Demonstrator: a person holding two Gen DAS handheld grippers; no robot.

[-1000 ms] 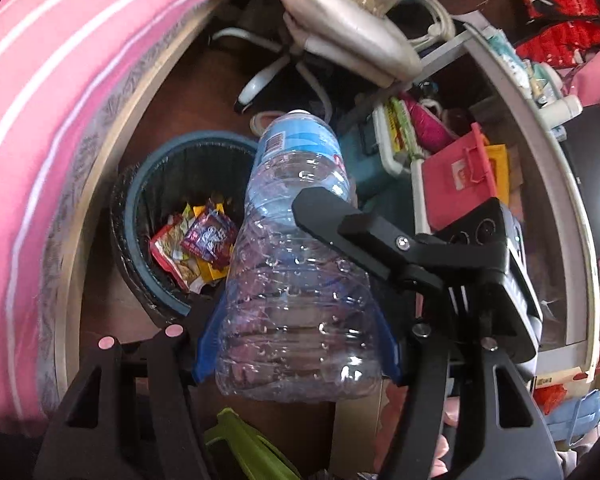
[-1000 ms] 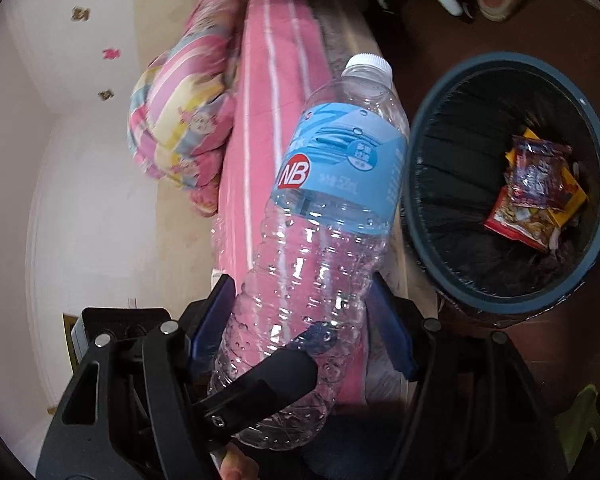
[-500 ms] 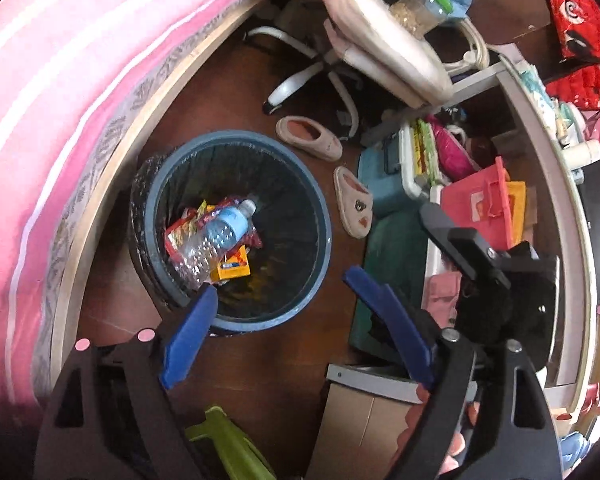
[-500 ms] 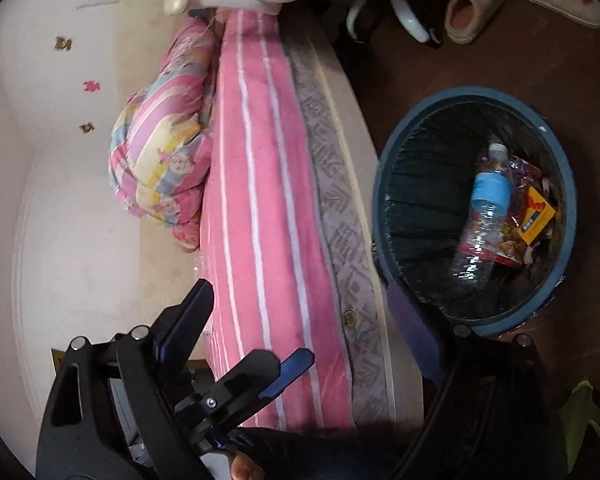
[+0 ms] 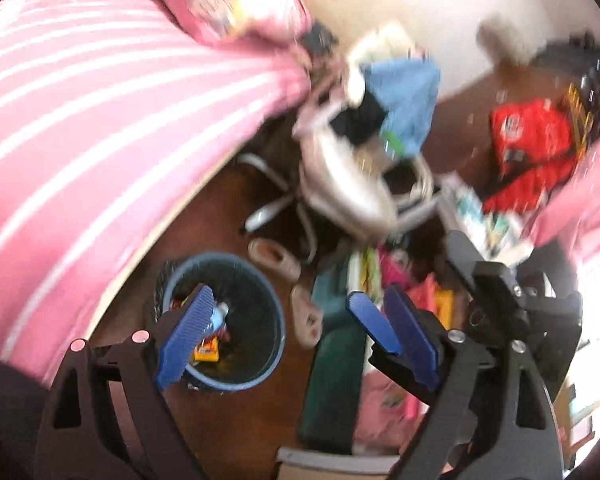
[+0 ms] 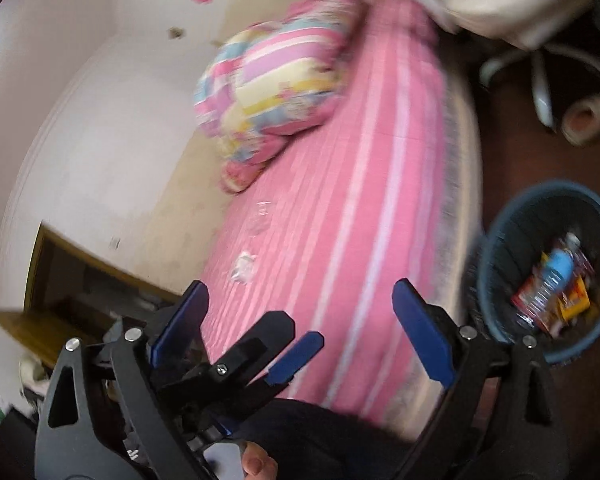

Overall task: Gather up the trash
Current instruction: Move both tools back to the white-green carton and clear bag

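A clear water bottle with a blue label point(image 6: 552, 276) lies in the blue waste bin point(image 6: 488, 256) among snack wrappers point(image 6: 572, 304). In the left wrist view the bottle point(image 5: 220, 314) shows partly behind a blue pad, inside the bin point(image 5: 280, 332) on the brown floor. My left gripper point(image 5: 298, 308) hangs above the bin, its jaws opening with nothing between them. My right gripper point(image 6: 302, 304) is over the bed edge, its jaws also opening and empty. Each gripper shows beside the other: the right gripper's body point(image 5: 500, 300), the left gripper's finger point(image 6: 260, 344).
A pink striped bed point(image 6: 360, 200) with a patterned pillow point(image 6: 276, 80) runs beside the bin; small pale scraps point(image 6: 242, 270) lie on it. An office chair piled with clothes point(image 5: 348, 176), slippers point(image 5: 276, 256), a dark green box point(image 5: 336, 360) and a red bag point(image 5: 528, 152) crowd the floor.
Both grippers let go of the bottle, which dropped into the bin. Their jaws spread wider. Both grippers rose and tipped up, so the bin now looks smaller and lower.
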